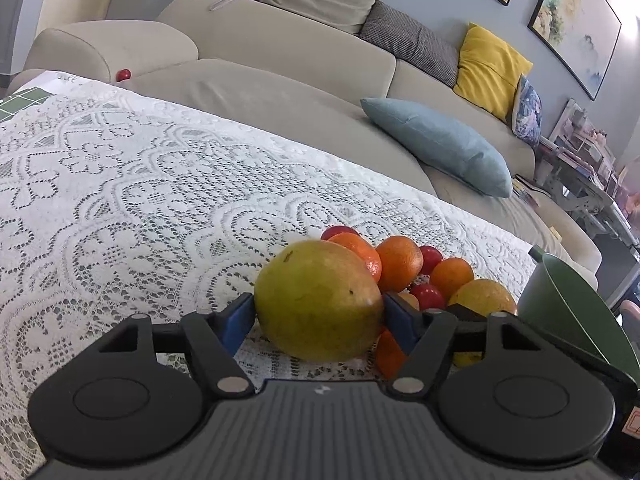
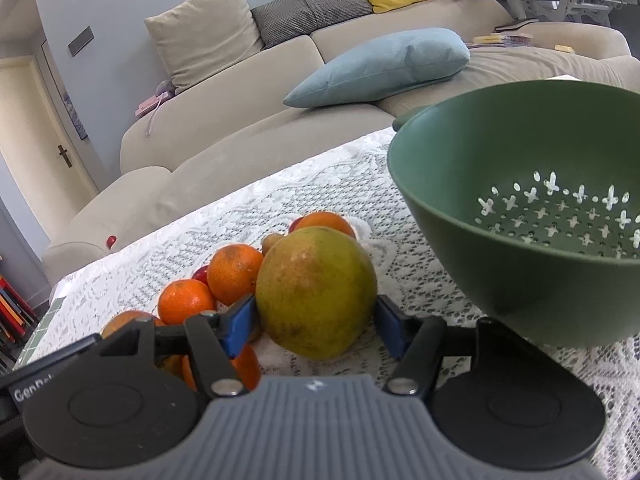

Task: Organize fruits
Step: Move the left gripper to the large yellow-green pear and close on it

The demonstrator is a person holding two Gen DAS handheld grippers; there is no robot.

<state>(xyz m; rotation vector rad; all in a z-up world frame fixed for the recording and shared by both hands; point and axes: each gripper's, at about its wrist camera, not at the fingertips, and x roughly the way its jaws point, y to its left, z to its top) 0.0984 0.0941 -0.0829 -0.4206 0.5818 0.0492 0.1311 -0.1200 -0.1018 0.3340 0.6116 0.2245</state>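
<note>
A pile of fruit lies on a table with a white lace cloth (image 1: 120, 184). My left gripper (image 1: 318, 314) is shut on a large yellow-green fruit (image 1: 316, 300) at the pile's near left side. Behind it lie oranges (image 1: 400, 258), small red fruits (image 1: 428, 295) and another yellow-green fruit (image 1: 484, 298). My right gripper (image 2: 316, 320) is shut on a large yellow-green fruit (image 2: 316, 292). Oranges (image 2: 234, 272) lie to its left. A green colander bowl (image 2: 520, 216) stands to the right, empty; its side also shows in the left wrist view (image 1: 576, 312).
A beige sofa (image 1: 280, 64) with a blue cushion (image 1: 436, 144) and a yellow cushion (image 1: 490, 66) runs behind the table. A small red fruit (image 1: 123, 75) rests on the sofa. A cluttered side table (image 1: 588, 176) stands at far right.
</note>
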